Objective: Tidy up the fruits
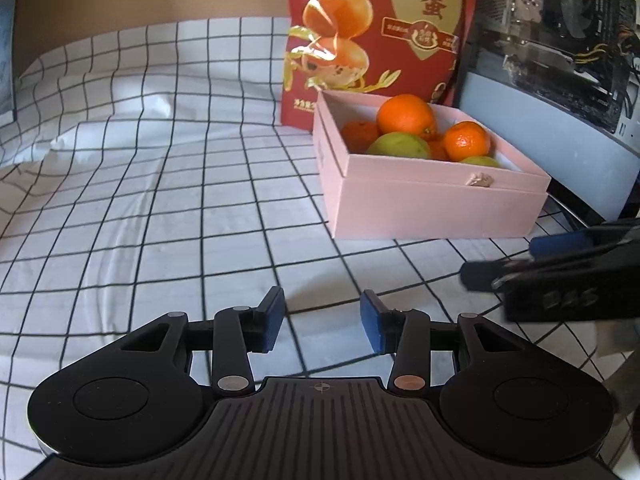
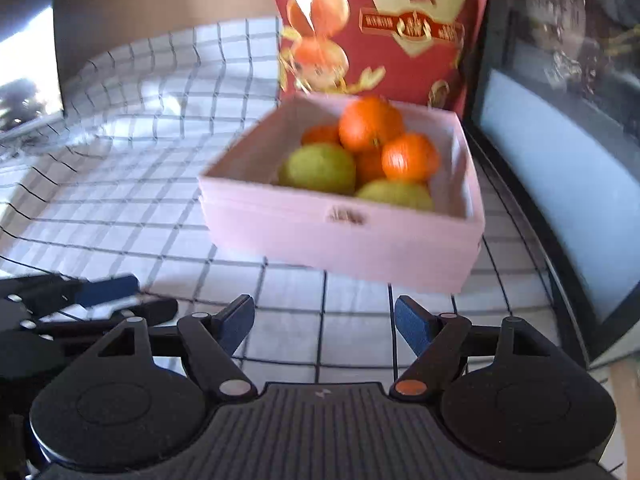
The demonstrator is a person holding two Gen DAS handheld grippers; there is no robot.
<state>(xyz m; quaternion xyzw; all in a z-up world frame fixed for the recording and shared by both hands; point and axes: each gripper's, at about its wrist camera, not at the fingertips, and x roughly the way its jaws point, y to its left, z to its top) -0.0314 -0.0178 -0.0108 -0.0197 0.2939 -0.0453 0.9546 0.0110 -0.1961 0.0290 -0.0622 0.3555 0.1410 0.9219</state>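
A pink box stands on the checked cloth and holds several oranges and two green fruits. My left gripper is open over the bare cloth, well short and left of the box, with nothing between its blue pads. My right gripper is open and empty too, just in front of the box's near wall. In the left wrist view the right gripper reaches in from the right edge; in the right wrist view the left gripper shows at lower left.
A tall red bag printed with oranges stands right behind the box. A dark computer case with a glass side walls off the right. The white checked cloth spreads wrinkled to the left, up to a brown wall.
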